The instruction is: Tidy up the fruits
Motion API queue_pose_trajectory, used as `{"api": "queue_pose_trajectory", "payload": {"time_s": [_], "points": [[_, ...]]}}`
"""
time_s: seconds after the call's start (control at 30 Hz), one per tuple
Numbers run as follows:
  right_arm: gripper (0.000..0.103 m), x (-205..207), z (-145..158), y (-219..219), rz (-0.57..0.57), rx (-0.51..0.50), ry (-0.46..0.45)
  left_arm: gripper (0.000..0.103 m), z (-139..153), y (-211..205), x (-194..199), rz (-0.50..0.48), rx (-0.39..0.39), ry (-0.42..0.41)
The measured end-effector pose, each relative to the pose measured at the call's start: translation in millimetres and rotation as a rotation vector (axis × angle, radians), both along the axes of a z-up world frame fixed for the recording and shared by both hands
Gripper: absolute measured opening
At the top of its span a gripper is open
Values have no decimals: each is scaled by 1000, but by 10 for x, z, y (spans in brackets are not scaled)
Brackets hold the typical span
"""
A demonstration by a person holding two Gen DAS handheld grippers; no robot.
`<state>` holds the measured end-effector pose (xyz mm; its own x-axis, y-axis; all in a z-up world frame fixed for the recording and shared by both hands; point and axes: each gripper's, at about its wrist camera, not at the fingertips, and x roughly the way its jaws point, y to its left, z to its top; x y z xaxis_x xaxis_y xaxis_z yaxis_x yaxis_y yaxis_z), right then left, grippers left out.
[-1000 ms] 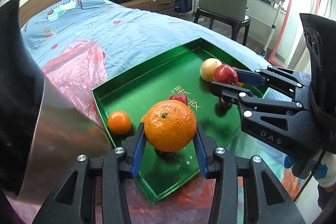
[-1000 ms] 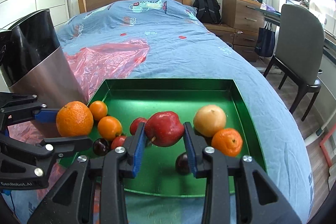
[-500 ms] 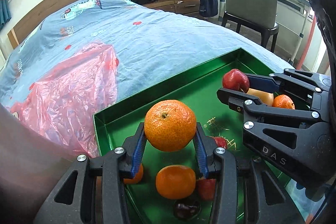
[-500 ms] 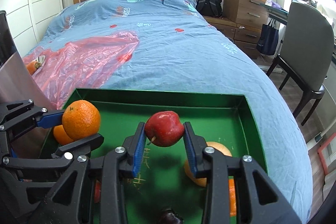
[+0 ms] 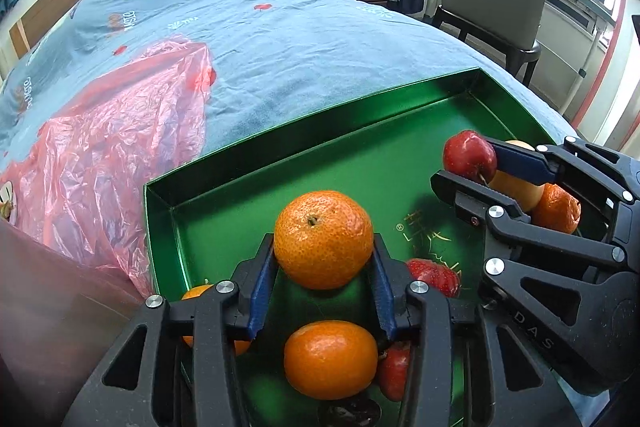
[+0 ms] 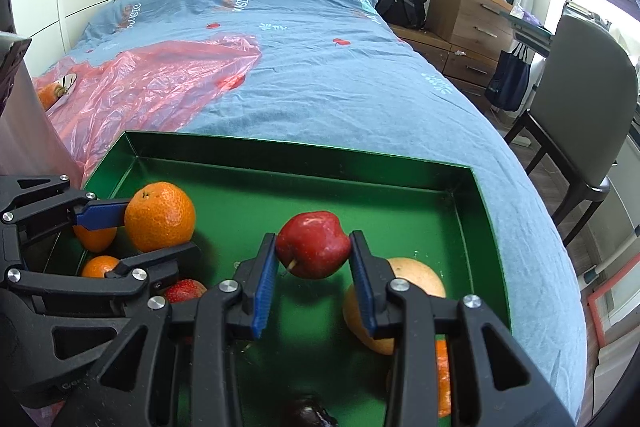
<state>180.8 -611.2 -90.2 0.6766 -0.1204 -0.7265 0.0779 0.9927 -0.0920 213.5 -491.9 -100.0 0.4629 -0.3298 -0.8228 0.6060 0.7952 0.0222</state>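
- Plastic [image 5: 120, 147], pink and crumpled, lay on the bed [image 5: 320, 39] at the far left, just beside the green tray [image 5: 280, 155].
- The left gripper [image 5: 324, 259] was tilted steeply down over the tray's left part, and its jaws were clamped on a large orange [image 5: 324, 243], held clear of the tray floor.
- Under and beside that gripper sat a smaller orange [image 5: 330, 359], another orange partly hidden behind the left finger, and a red fruit [image 5: 434, 273] whose kind I could not tell.
- The right gripper [image 6: 314, 263] pointed down less steeply over the tray's middle, with its jaws gripping a red apple [image 6: 314, 245] by its sides, stem sideways.
- To its right lay a pale yellow fruit [image 6: 408, 275] and one more orange, both low against the tray's right wall.
- Judgement: both fruits seemed on their way to a spot in the tray's empty far half. To do it well, each hand should lower until the fruit rests on the tray floor before the jaws let go, since round fruit rolls on smooth metal.
- The orange belongs near the other oranges, and the apple should be kept apart from the yellow fruit.
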Motion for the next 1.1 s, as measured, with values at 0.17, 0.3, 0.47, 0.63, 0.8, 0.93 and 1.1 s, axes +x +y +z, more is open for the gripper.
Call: {"api": "queue_pose_trajectory", "payload": {"time_s": [0.17, 0.3, 0.47, 0.63, 0.8, 0.93, 1.1], "points": [[64, -12, 13, 21, -12, -16, 0, 40, -2, -39, 22, 1, 18, -14], [64, -31, 63, 23, -31, -38, 7, 47, 54, -77, -24, -1, 43, -57], [84, -128, 196, -11, -68, -95, 12, 65, 173, -67, -91, -4, 66, -129], [103, -280, 409, -82, -92, -114, -5, 72, 351, -47, -204, -1, 76, -166], [103, -475, 643, -95, -116, -135, -28, 76, 592, 22, -368, -1, 46, -175], [103, -679, 826, -85, -136, -133, -46, 80, 820, 118, -549, -12, 14, -191], [103, -926, 994, 35, -147, -111, -65, 81, 1052, 370, -808, -17, -27, -200]]}}
